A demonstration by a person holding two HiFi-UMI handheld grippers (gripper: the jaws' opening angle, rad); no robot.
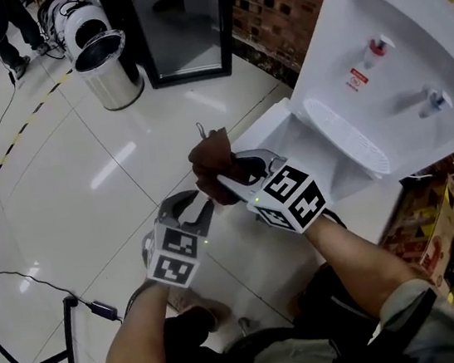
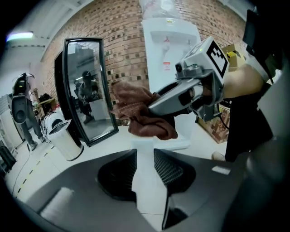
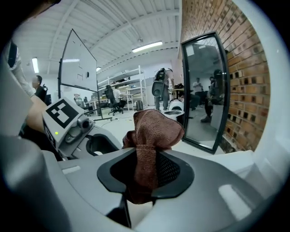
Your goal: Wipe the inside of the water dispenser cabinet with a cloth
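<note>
**Grippers, two.**
- The right gripper (image 1: 225,180) has its jaws clenched on the cloth.
- The left gripper (image 1: 200,209) sits just beside and below it, jaws parted with nothing between them.

**Cloth, one.** The brown terry cloth (image 1: 210,160) is bunched and pinched at its middle. It is held in the air over the floor, in front of the dispenser's lower part.

**Water dispenser, one.** The white water dispenser (image 1: 392,44) stands against the wall. It has two taps, one red (image 1: 376,50) and one blue (image 1: 432,100), above one drip grille (image 1: 346,136).

**Mirror, one.** The black-framed mirror (image 1: 184,23) leans on the wall.

**Waste bin, one.** The round metal waste bin (image 1: 108,67) stands left of the mirror.

**Cardboard box, one.** The cardboard box (image 1: 436,222) sits at the dispenser's right.

**Surface.** The floor (image 1: 84,180) is glossy pale tile, with a dark cable (image 1: 21,264) trailing across it.

**Room.** There is a red brick wall (image 1: 281,1) and a white-ceilinged workshop with strip lights. People stand in the distance, too small to count.
</note>
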